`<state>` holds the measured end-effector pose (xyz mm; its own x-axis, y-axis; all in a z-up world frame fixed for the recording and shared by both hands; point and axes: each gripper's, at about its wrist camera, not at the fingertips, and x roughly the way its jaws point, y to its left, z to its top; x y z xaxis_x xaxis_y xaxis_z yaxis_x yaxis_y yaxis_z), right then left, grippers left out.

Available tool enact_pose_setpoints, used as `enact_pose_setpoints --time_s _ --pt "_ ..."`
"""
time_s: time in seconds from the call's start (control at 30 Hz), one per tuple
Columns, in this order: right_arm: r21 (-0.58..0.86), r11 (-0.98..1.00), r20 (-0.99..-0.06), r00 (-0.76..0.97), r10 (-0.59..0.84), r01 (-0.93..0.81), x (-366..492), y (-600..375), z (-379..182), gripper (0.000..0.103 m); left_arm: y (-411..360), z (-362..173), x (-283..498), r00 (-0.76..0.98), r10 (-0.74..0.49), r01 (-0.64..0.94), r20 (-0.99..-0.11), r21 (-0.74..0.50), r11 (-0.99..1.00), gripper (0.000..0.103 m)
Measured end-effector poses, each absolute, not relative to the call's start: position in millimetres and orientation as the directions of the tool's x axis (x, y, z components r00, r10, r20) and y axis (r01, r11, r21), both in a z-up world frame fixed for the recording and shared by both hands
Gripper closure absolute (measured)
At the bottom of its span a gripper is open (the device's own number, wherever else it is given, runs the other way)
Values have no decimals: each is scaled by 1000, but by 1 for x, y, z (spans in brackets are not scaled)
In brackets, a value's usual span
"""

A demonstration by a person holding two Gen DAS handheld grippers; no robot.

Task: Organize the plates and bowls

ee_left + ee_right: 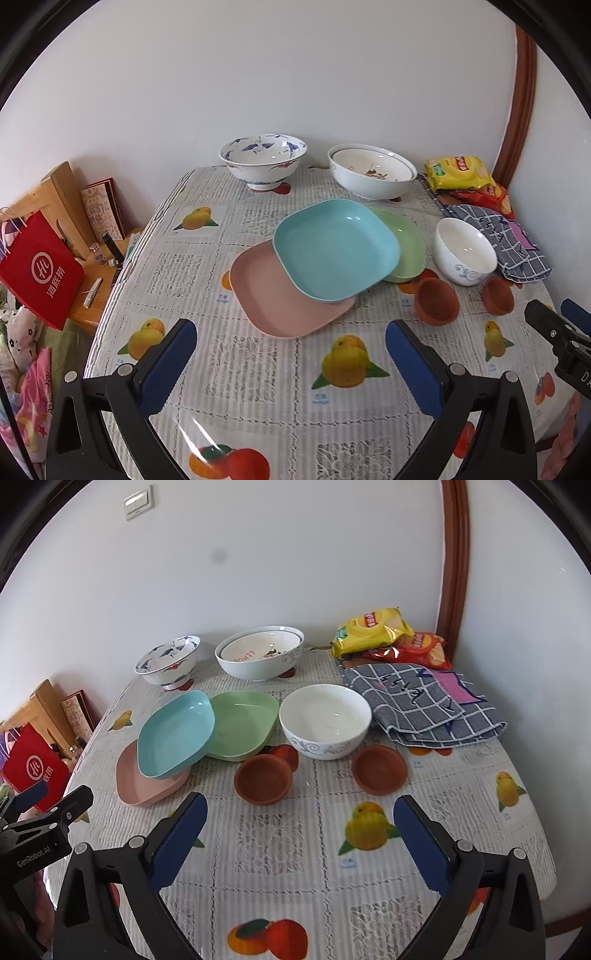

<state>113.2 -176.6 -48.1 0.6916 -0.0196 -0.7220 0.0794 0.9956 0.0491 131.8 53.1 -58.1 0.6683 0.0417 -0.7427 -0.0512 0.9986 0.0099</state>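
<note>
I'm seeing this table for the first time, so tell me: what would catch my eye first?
Three overlapping square plates mid-table: the blue plate lies tilted across the pink plate and the green plate. Right of them stands a white bowl with two brown cups before it. Two big bowls sit by the wall, and yellow and red snack bags in the far right corner.

home | fruit-print tablecloth (pixel 280 849) | chip bags (pixel 373 631) | bedding (pixel 26 387)

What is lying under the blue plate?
The blue plate rests tilted on the pink plate and the green plate. Their overlapped parts are hidden.
</note>
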Motion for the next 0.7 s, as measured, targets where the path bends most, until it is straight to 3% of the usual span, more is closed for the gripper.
enact_pose_setpoints --time_s 0.3,0.43,0.57,0.7 --pt "68 998 -769 637 55 -4 203 -142 -79 22 85 -86 210 624 45 -68 -780 4 998 11" --pt "91 996 -786 613 80 -13 231 -134 -92 30 83 -97 239 609 -12 -6 -793 -19 1000 32" --pt "103 995 -794 601 93 -19 249 -129 -102 36 80 -110 263 594 -59 34 -802 -48 998 43" --pt "119 992 -800 589 117 -35 262 -122 -109 39 78 -118 279 592 -91 52 -801 -75 996 46"
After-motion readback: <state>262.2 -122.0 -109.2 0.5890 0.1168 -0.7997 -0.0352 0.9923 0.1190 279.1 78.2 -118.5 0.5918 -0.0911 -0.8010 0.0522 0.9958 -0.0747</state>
